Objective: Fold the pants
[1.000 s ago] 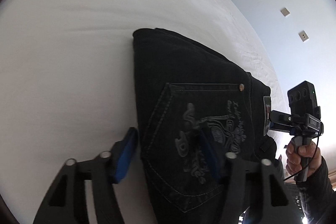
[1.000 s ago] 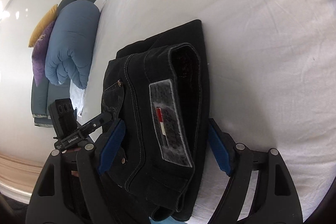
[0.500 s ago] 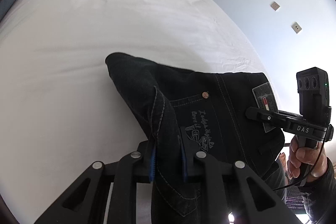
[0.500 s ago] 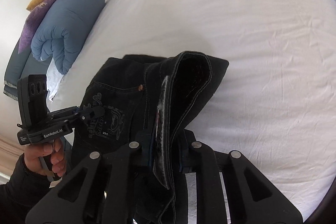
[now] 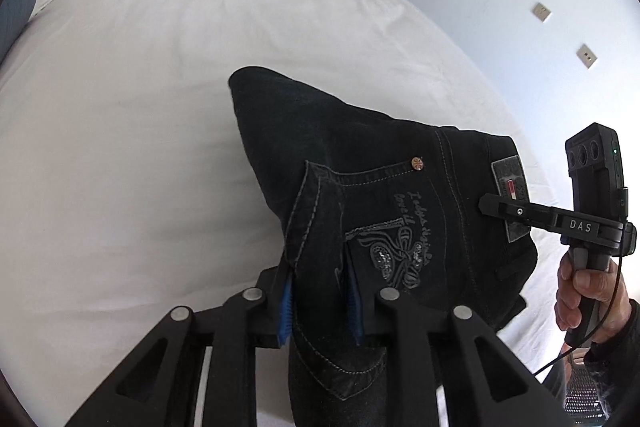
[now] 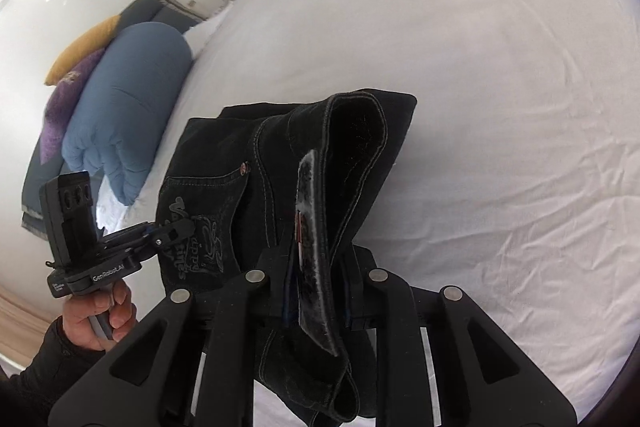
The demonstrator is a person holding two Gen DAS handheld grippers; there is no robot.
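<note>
Both tongs clamp the folded black pants point(image 5: 384, 195) — left tongs point(image 5: 320, 301) at the pocket, right tongs point(image 6: 316, 291) at the waistband — lifted over the white bed point(image 5: 132, 107), jaws just eased.

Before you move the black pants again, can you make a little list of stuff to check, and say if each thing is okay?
1. Left gripper pinching the pants at the back pocket: ok, blue pads press the denim, though the jaws have just eased open a little.
2. Right gripper pinching the waistband by the label patch: ok, its jaws just eased open slightly too.
3. Pants raised at both grips: ok.
4. Far end clear of the bed: cannot tell.
5. White sheet ahead free of other things: ok.
6. Folded layers staying together: cannot tell.
</note>
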